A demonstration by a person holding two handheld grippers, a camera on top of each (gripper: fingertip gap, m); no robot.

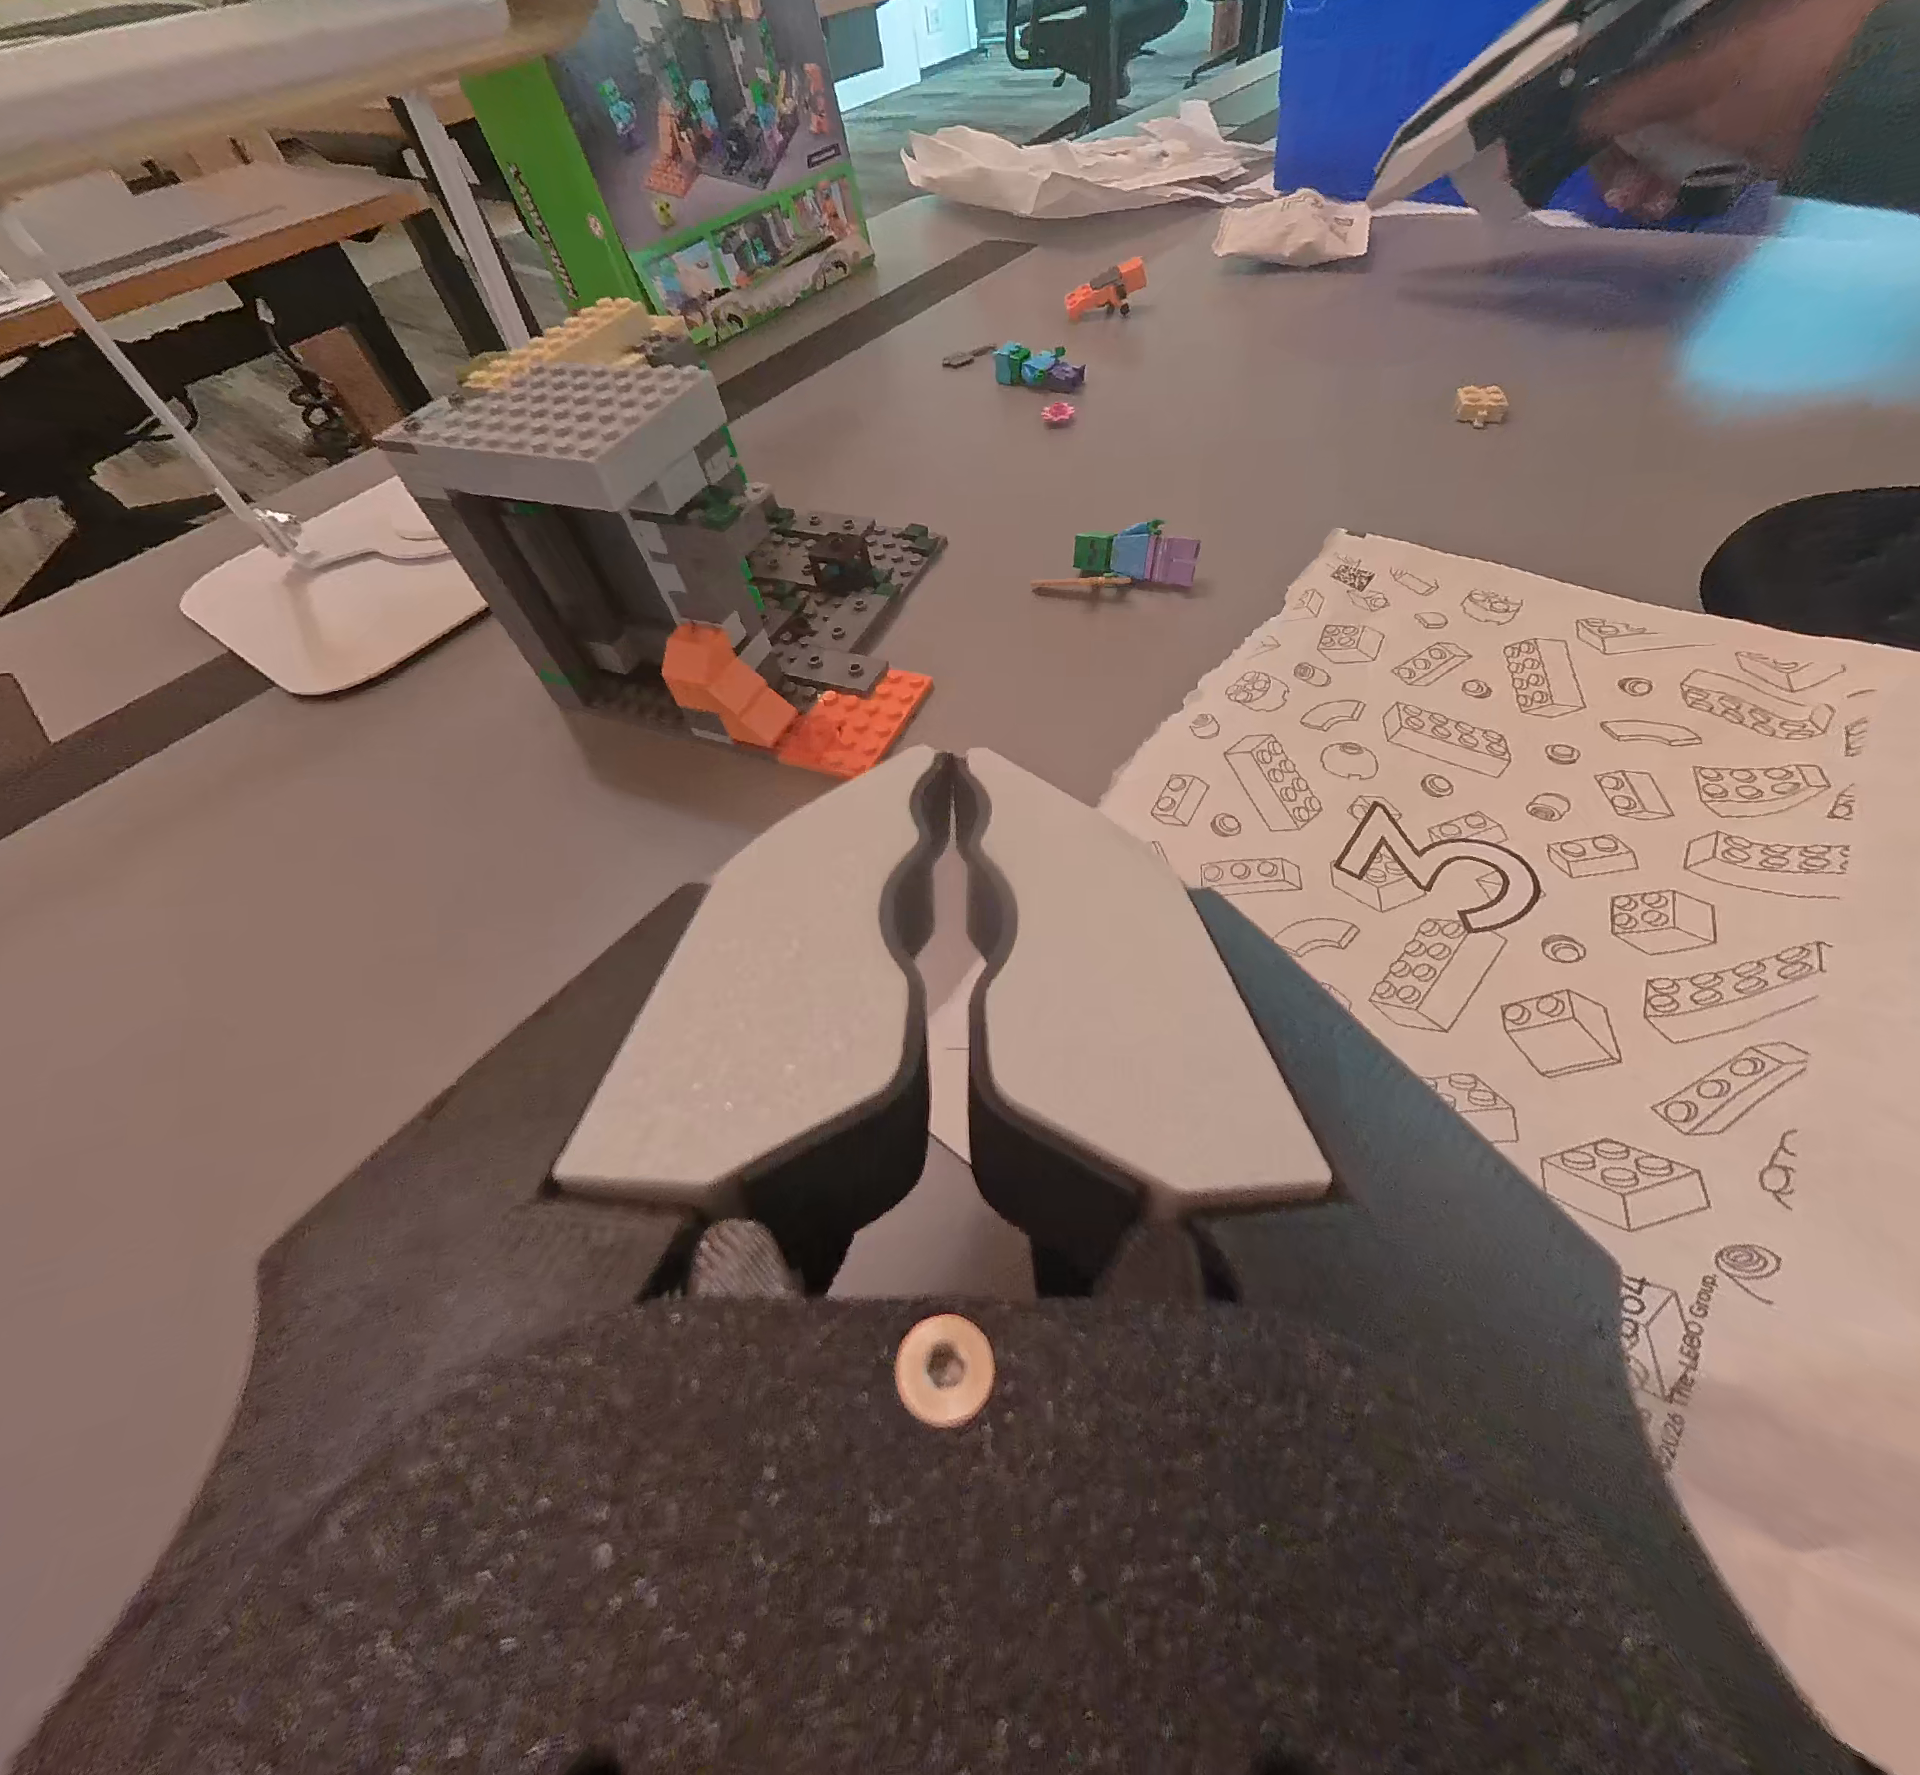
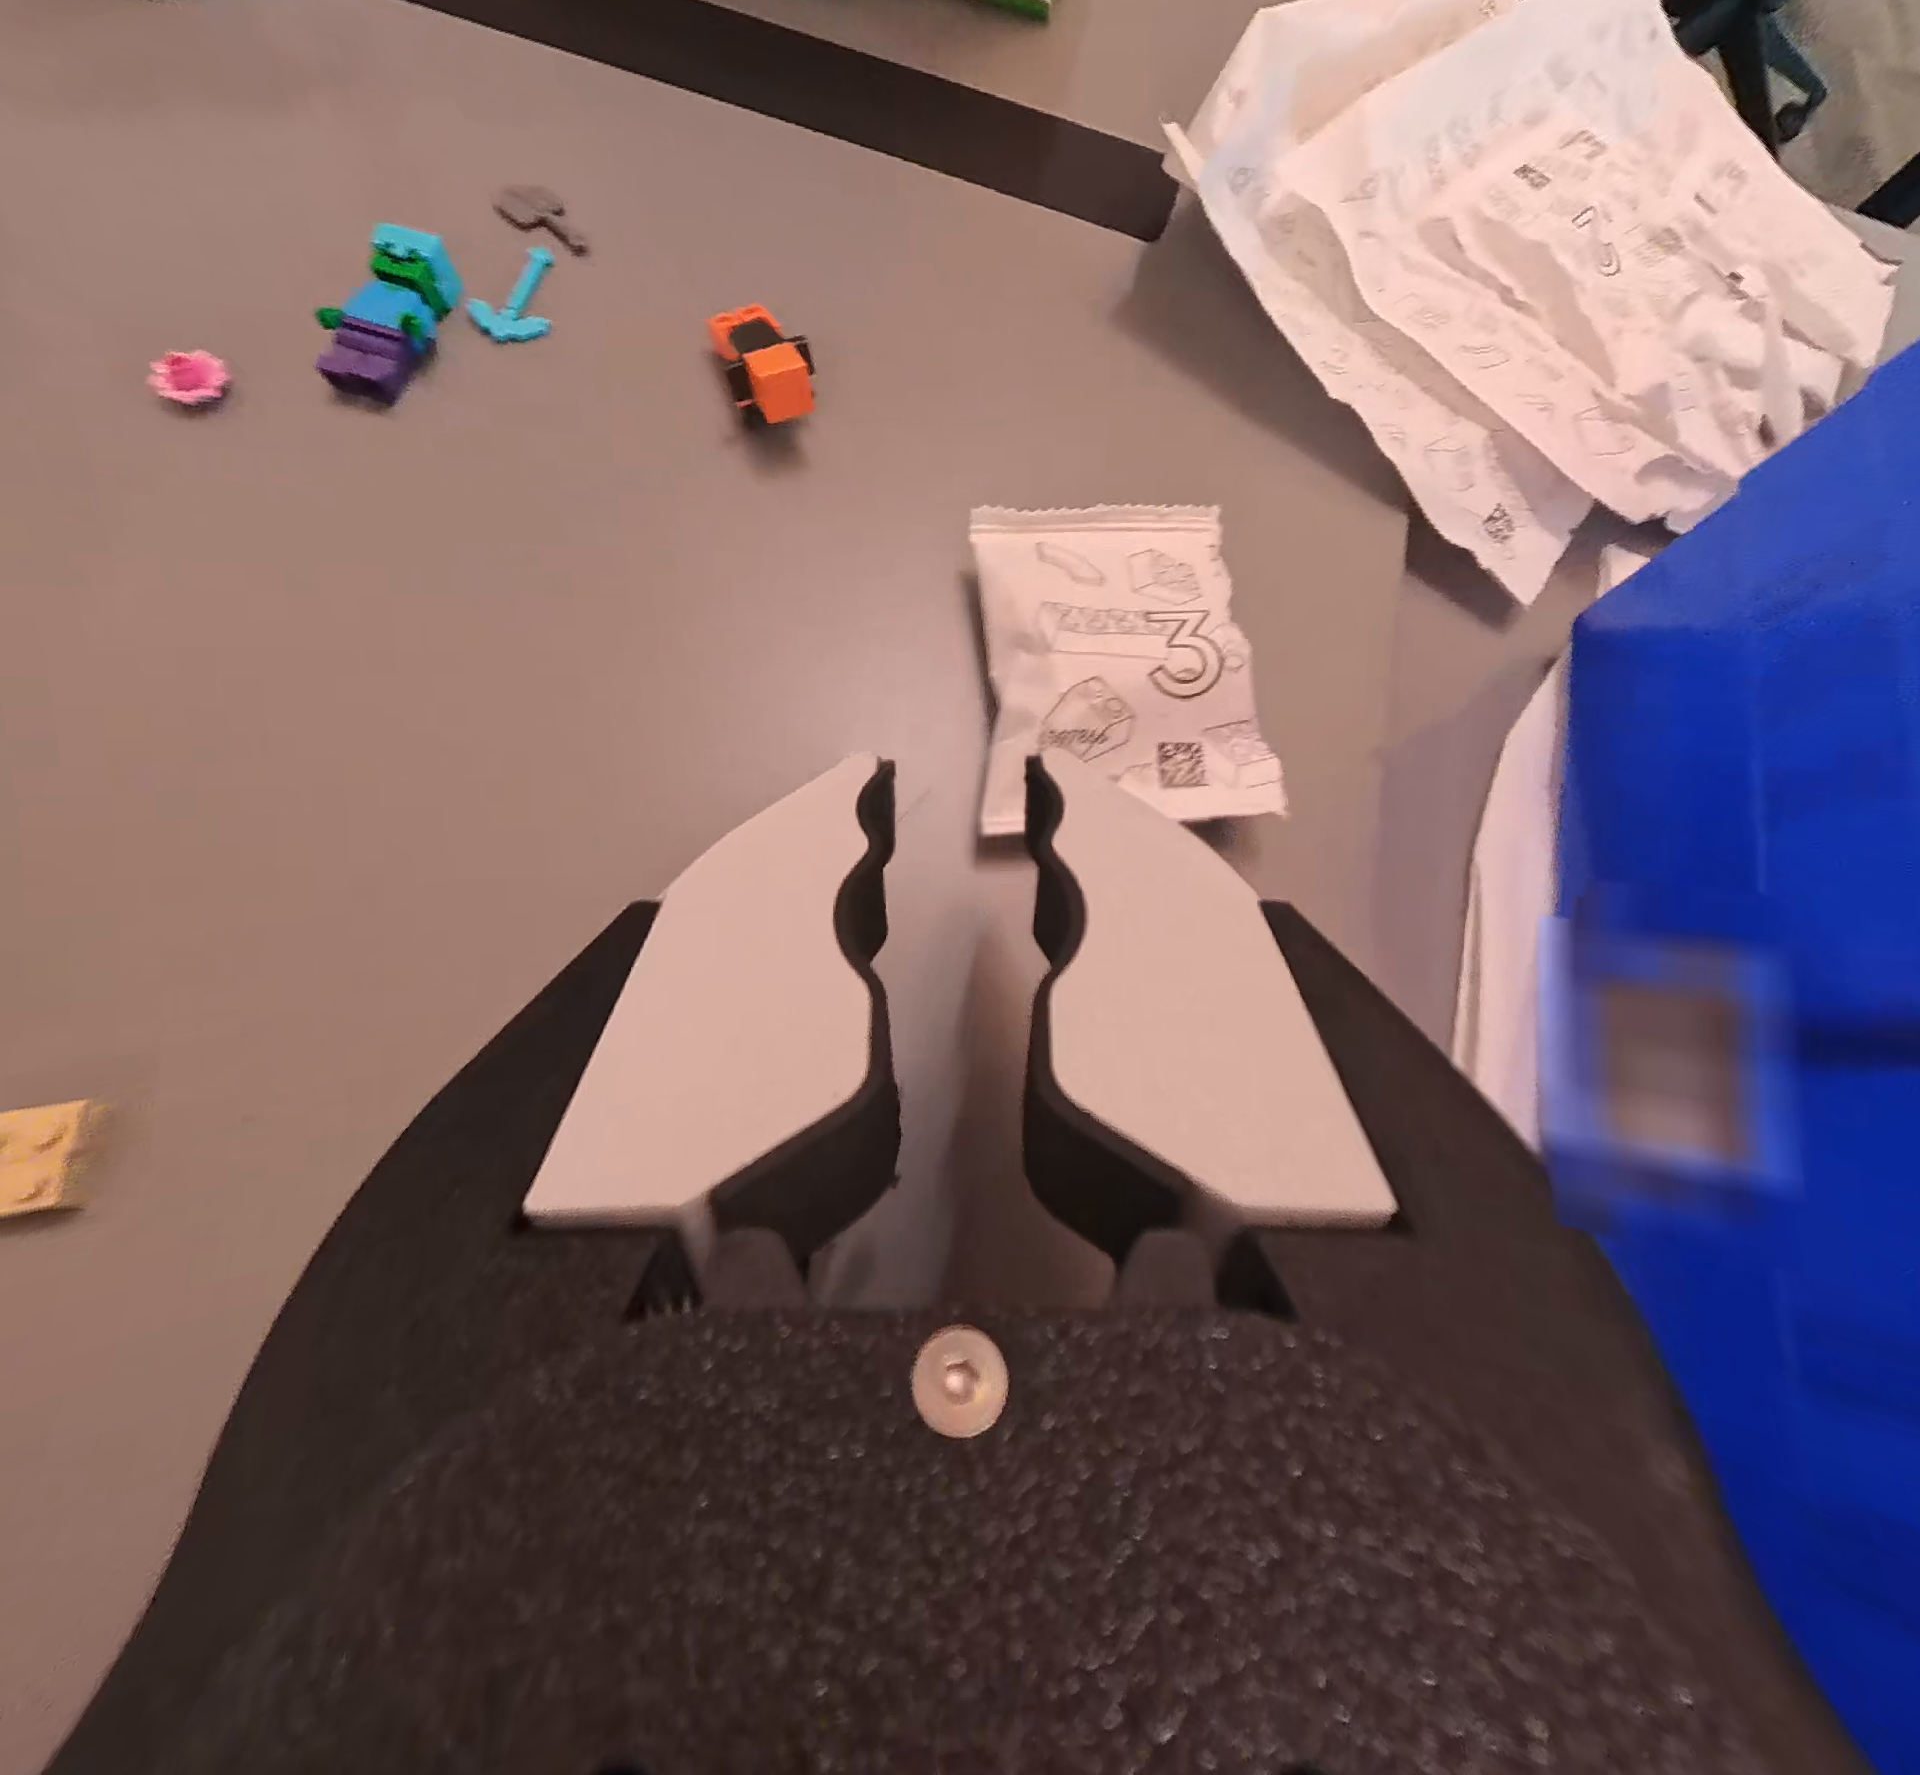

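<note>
The left gripper (image 1: pixel 951 769) is clenched, tips touching and empty, above the grey tabletop (image 1: pixel 1299 478) beside one large white printed paper bag (image 1: pixel 1558 894). Ahead stands one grey-and-orange brick building (image 1: pixel 665 572). The right gripper (image 2: pixel 956 769) is released, jaws apart with nothing between them, just beside one small white sealed paper packet (image 2: pixel 1122 665). Two green-headed brick figures (image 1: pixel 1138 553) lie on the tabletop, along with one orange-and-black brick animal (image 2: pixel 764 364), one pink flower piece (image 2: pixel 187 375) and one blue plastic bin (image 2: pixel 1766 790).
</note>
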